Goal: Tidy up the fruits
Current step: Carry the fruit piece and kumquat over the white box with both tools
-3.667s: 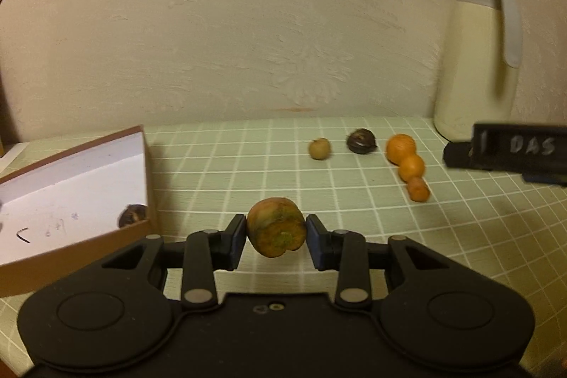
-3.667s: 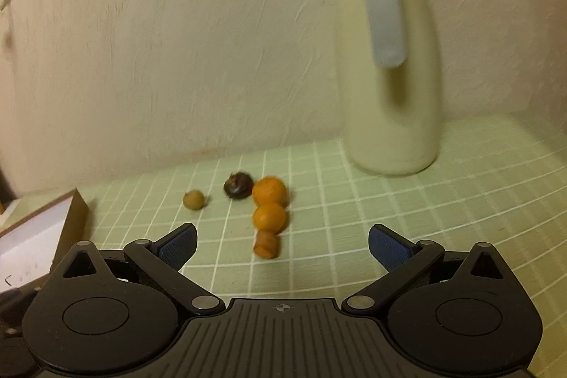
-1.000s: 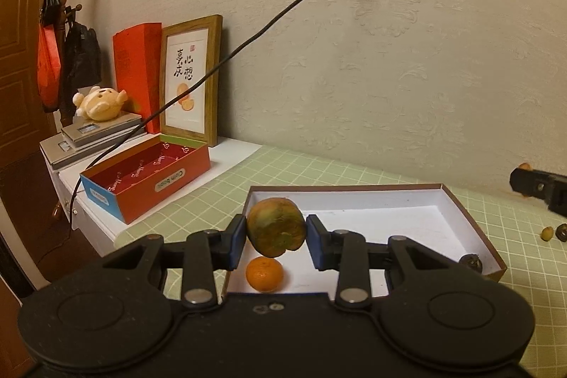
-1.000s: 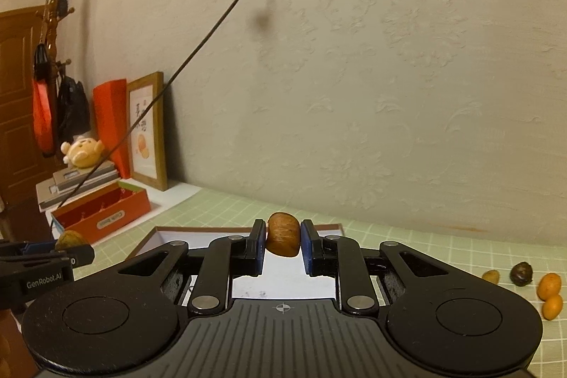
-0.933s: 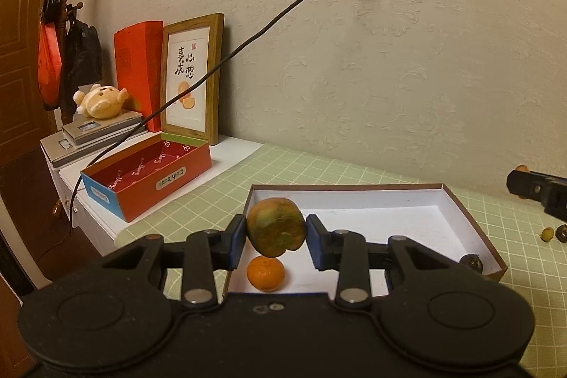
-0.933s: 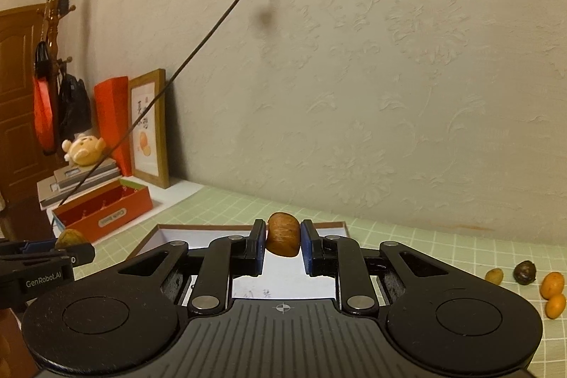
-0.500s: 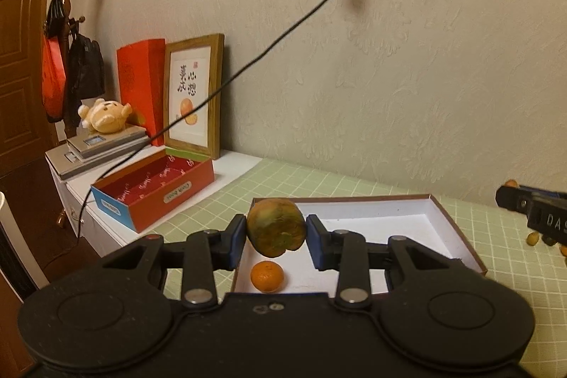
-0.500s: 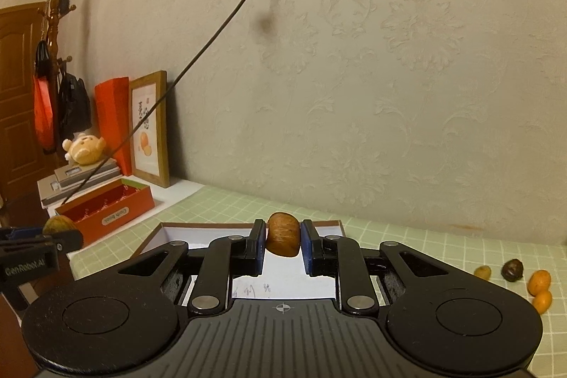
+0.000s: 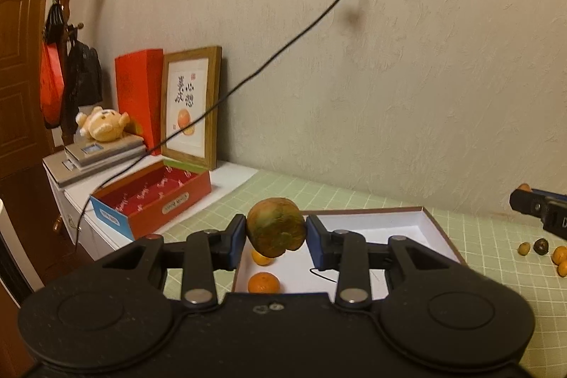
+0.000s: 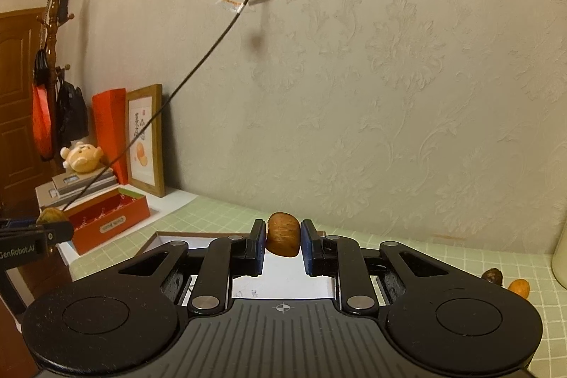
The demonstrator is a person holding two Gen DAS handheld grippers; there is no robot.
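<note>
Left tongs [image 9: 276, 234] are clamping a big green-orange fruit [image 9: 275, 231] at frame centre, jaws closed tight on its sides, hanging over the near left end of the box [image 9: 439, 229]. Two oranges [image 9: 264, 282] are sitting in the box just below it. Right tongs [image 10: 282, 240] are pinching a small brown fruit [image 10: 282, 239], jaws nearly together, hovering over the box's white floor [image 10: 283, 282] in the lower middle of that view. Loose fruits [image 9: 542, 247] are waiting on the counter [image 9: 496, 257] at the right edge, well apart from the box.

Risks: a drop from this height is likely sending the big fruit bouncing onto the oranges or over the low rim; letting go too early is doing the same for the small one. Both tongs are heading for one box, so they may be bumping each other. Squeezing harder could be bruising the soft-looking skin.

Pose: both are held level, pointing toward the wall [image 10: 389, 94], left one further toward the frame's left end of the box.
</note>
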